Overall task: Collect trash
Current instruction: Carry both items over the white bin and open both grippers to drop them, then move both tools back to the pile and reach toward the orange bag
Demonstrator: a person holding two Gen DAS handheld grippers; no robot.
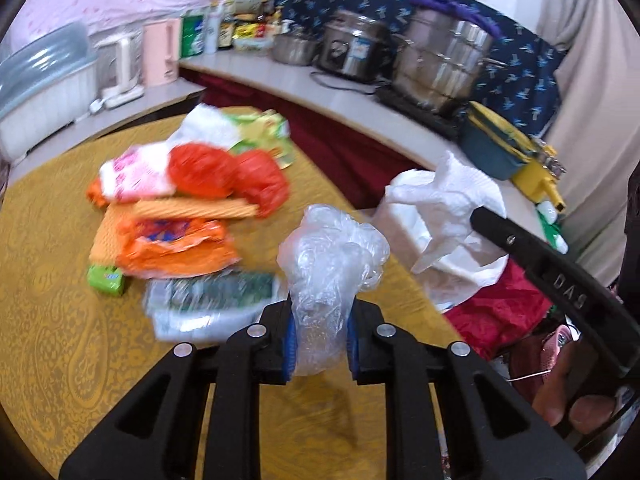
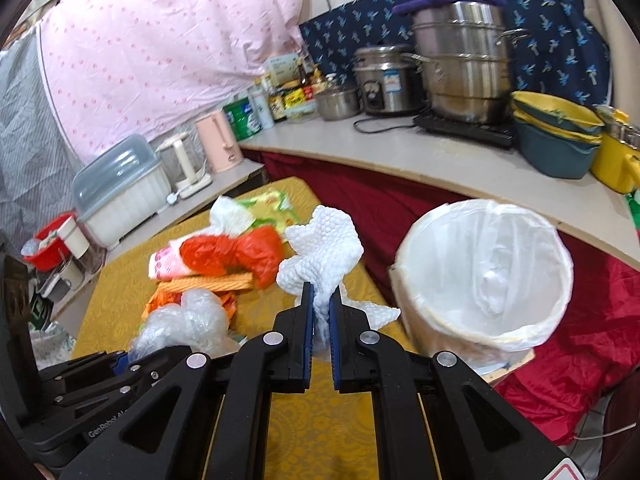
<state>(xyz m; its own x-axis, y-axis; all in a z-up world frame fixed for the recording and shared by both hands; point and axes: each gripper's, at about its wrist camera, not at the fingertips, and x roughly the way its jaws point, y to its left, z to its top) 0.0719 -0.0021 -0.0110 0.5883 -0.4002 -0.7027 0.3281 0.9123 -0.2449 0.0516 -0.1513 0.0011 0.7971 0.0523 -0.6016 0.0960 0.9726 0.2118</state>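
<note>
My left gripper is shut on a crumpled clear plastic bag, held above the gold table. In the right wrist view the same clear bag shows at lower left with the left gripper behind it. My right gripper is shut on a white embossed paper towel, lifted over the table edge. The paper towel also shows in the left wrist view. A bin lined with a white bag stands just right of the towel. A pile of orange, red and green wrappers lies on the table.
A curved counter behind holds steel pots, a cooker, yellow and teal bowls, bottles and a pink kettle. Red cloth lies beside the bin. A hand grips the right tool.
</note>
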